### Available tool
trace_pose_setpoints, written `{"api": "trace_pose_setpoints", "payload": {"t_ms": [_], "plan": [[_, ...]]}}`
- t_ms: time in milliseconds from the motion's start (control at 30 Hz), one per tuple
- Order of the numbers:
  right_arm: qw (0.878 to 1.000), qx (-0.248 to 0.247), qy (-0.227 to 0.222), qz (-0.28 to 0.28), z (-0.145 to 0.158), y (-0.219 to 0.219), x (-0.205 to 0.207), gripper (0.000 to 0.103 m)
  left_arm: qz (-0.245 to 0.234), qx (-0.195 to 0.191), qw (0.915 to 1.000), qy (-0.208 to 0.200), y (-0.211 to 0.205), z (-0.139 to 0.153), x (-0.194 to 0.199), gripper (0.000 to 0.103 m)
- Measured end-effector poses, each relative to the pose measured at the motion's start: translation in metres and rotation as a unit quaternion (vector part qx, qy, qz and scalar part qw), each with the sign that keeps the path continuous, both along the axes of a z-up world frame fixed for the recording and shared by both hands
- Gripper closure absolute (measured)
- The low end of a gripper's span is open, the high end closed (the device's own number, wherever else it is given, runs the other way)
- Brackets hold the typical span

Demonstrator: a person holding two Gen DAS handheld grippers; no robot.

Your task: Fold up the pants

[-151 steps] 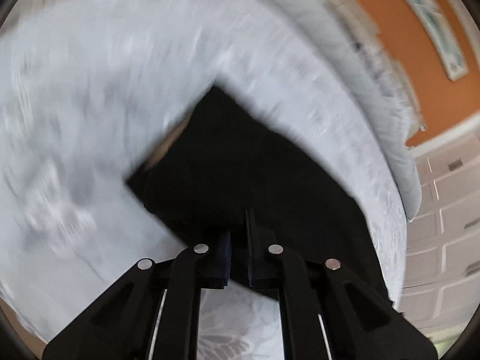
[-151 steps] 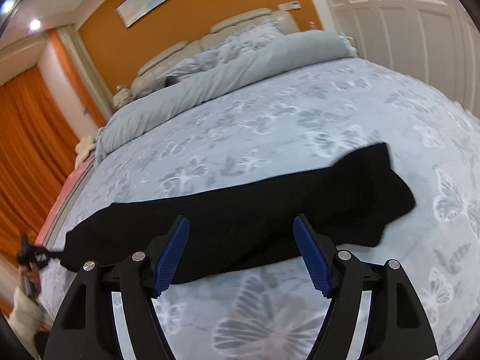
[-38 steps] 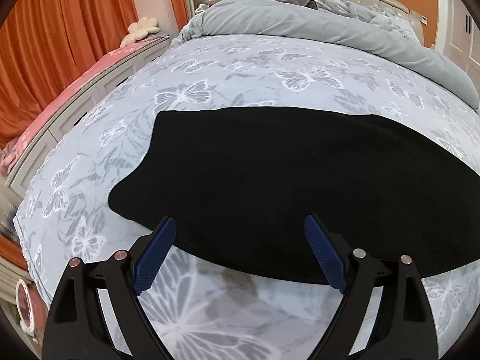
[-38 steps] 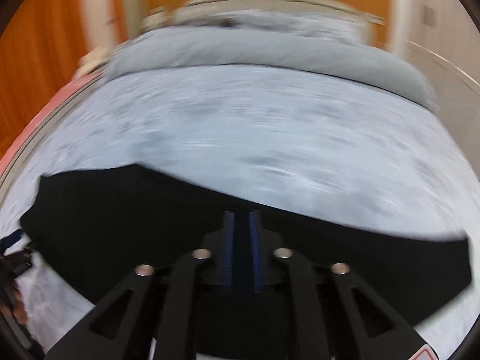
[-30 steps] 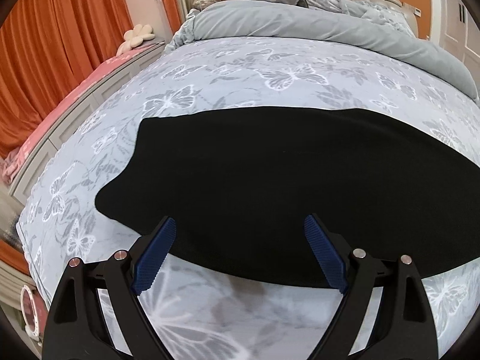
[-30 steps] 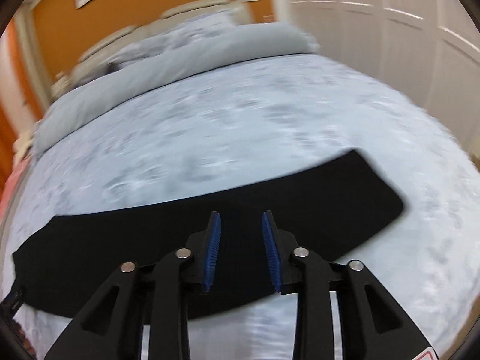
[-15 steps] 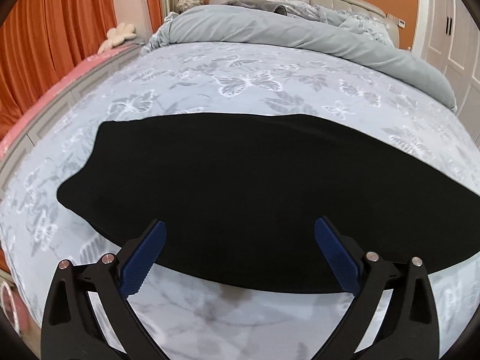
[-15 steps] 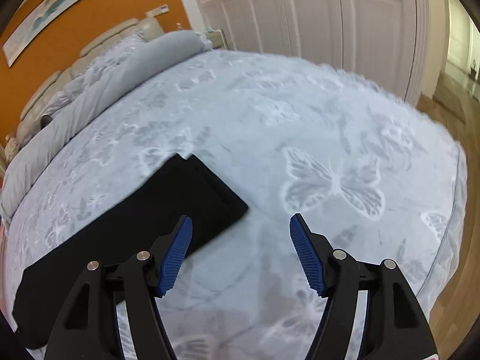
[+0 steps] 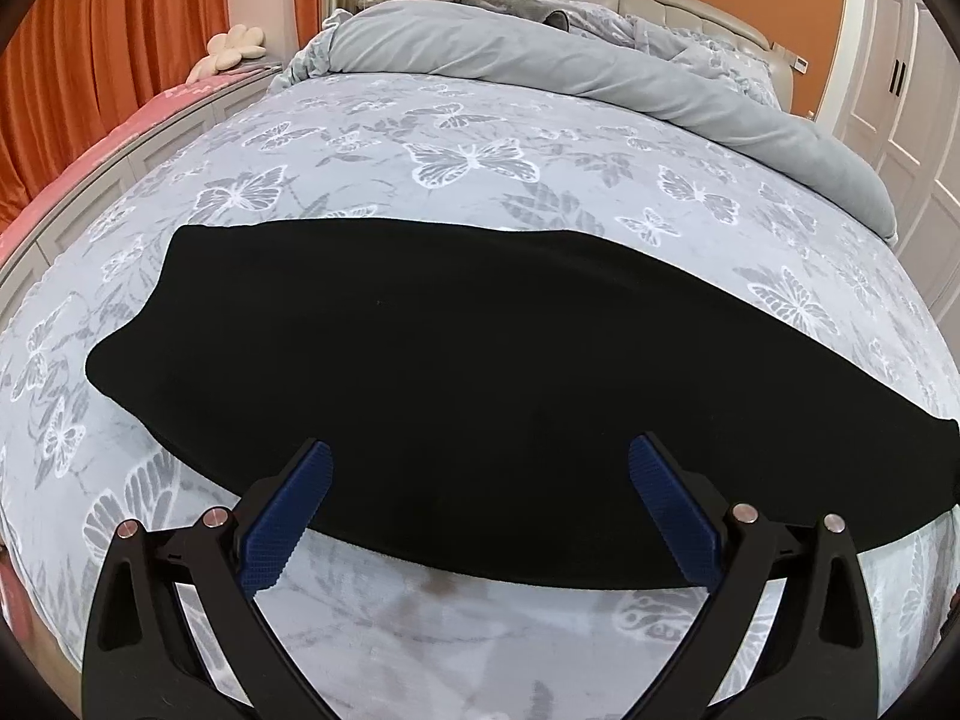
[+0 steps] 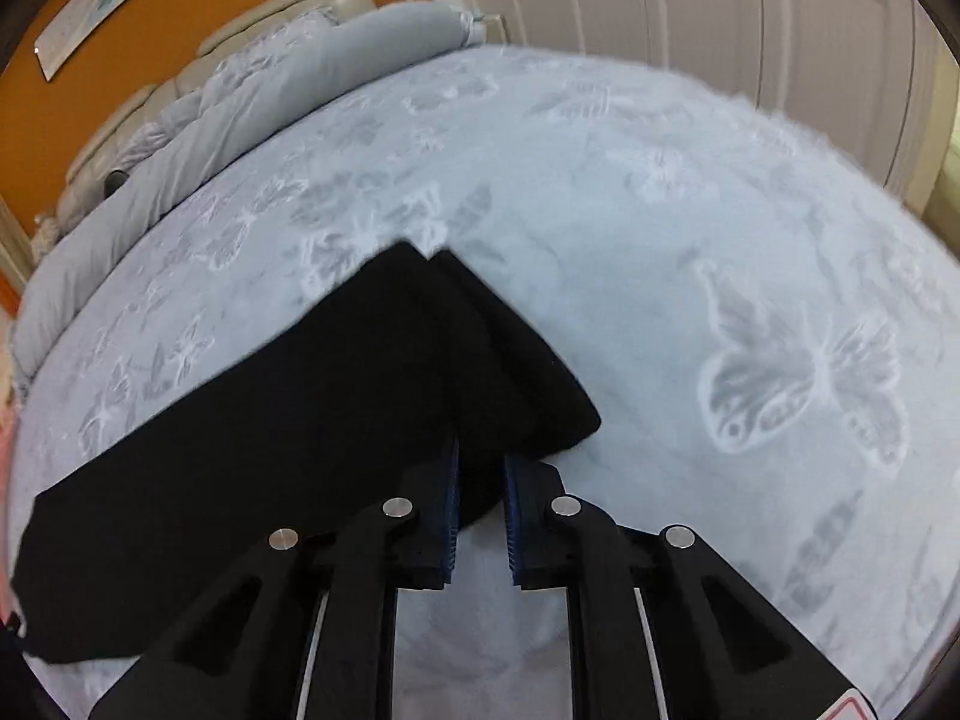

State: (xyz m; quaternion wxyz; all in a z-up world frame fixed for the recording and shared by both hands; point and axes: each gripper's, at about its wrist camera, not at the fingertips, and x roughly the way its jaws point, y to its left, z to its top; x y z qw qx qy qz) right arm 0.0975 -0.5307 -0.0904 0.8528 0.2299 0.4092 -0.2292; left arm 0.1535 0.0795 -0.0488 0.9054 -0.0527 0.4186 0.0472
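Right hand-held gripper (image 10: 482, 483): jaws have just been closing; now narrow, pinching the near corner of the pants' (image 10: 312, 420) end.
Left hand-held gripper (image 9: 480, 504): spread wide, nothing between its pads, poised over the pants' (image 9: 456, 372) near long edge.
Pants, axis: long black strip lying flat, running side to side across the bed (image 9: 480, 138), parallel to its foot edge.
Pants, place: foot half of the bed, near the foot edge.
Room: bare butterfly cover beyond, up to the rolled grey duvet (image 9: 600, 72) at the head.
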Motion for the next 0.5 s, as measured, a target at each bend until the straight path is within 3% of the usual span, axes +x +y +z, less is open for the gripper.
{"api": "trace_pose_setpoints", "payload": {"t_ms": [33,167,233,300,400,500], "plan": [[1.0,-0.009,0.002,0.0,0.005,0.002,0.001,0.091,0.001,-0.002,1.0,0.0,0.001,0.0,0.001,0.006],[0.995,-0.094,0.015,-0.019,0.024,0.011,-0.004,0.061,0.009,-0.014,0.9999,0.002,0.005,0.001,0.004,0.006],[0.993,-0.114,-0.009,-0.02,0.032,0.012,-0.008,0.059,0.01,-0.019,0.9998,0.001,0.006,0.001,0.005,0.005],[0.995,-0.093,-0.021,-0.006,0.03,0.006,-0.004,0.055,0.01,-0.022,0.9997,0.002,0.005,0.001,0.005,0.005],[0.998,-0.057,0.003,0.015,0.006,0.002,0.009,0.055,0.005,-0.019,0.9998,0.002,0.0,0.0,0.005,0.005],[0.998,-0.064,0.016,0.021,-0.008,0.001,0.015,0.053,-0.004,-0.007,1.0,0.003,-0.008,-0.002,0.007,0.005]]}}
